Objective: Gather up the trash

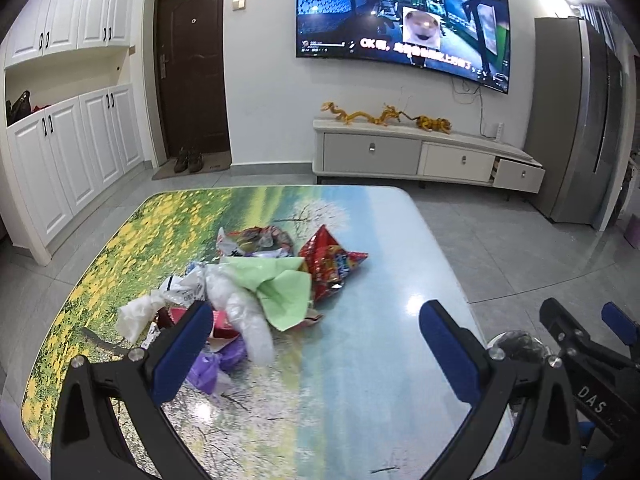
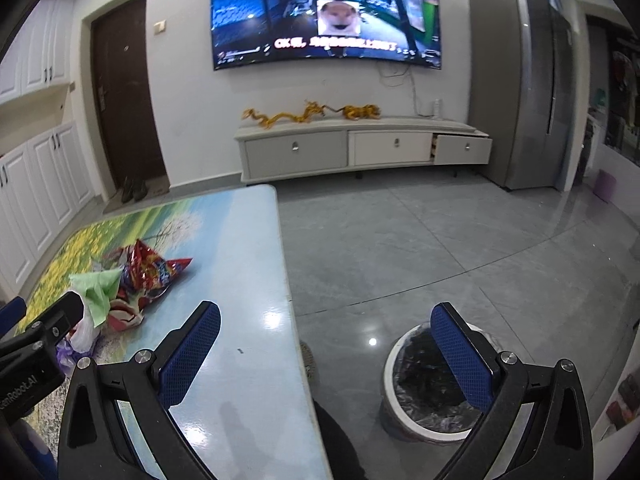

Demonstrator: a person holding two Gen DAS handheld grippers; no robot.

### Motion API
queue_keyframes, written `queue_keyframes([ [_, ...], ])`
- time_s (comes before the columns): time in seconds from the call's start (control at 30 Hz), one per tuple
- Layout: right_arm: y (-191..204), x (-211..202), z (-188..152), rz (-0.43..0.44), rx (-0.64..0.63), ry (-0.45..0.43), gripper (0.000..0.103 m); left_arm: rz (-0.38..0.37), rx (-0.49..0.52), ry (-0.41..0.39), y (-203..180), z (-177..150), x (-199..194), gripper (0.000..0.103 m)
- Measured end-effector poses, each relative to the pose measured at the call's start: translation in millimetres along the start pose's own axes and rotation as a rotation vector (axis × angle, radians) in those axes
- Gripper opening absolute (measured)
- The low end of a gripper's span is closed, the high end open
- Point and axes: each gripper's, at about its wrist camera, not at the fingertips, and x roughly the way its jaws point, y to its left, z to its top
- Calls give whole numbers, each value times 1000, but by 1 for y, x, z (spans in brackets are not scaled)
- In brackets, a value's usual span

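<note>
A pile of trash (image 1: 248, 284) lies on the table (image 1: 360, 320) with a printed landscape top: a red snack bag (image 1: 330, 266), green paper (image 1: 280, 288), white and clear plastic (image 1: 248, 320), a purple bag (image 1: 212, 368). My left gripper (image 1: 316, 340) is open and empty, just in front of the pile, left finger beside it. My right gripper (image 2: 326, 344) is open and empty over the table's right edge. A white bin (image 2: 424, 380) with a black liner stands on the floor under the right finger. The pile also shows in the right wrist view (image 2: 132, 284).
A TV stand (image 2: 360, 152) with one drawer pulled out stands by the far wall under a wall TV (image 2: 326, 12). A grey fridge (image 2: 528, 88) is at right, white cabinets (image 1: 68, 152) and a dark door (image 1: 192, 68) at left. Grey tiled floor (image 2: 440, 240) surrounds the table.
</note>
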Motion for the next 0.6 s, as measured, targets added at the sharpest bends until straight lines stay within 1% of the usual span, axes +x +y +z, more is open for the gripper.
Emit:
queue_keyframes([
  [0.13,-13,-9,-2,-6,23,-14,103,-15,13,-17,-9,0,-7,103],
  [0.3,-25,-17,-5,-8,42,-22,103,-38,38,-15,-18,-1,-12,103],
  [0.4,-28,-18,-8,-13,53,-22,103,-44,43,-5,-22,0,-11,103],
  [0.6,-35,-20,-13,-25,81,-19,103,-52,50,-22,-23,-1,-12,103],
])
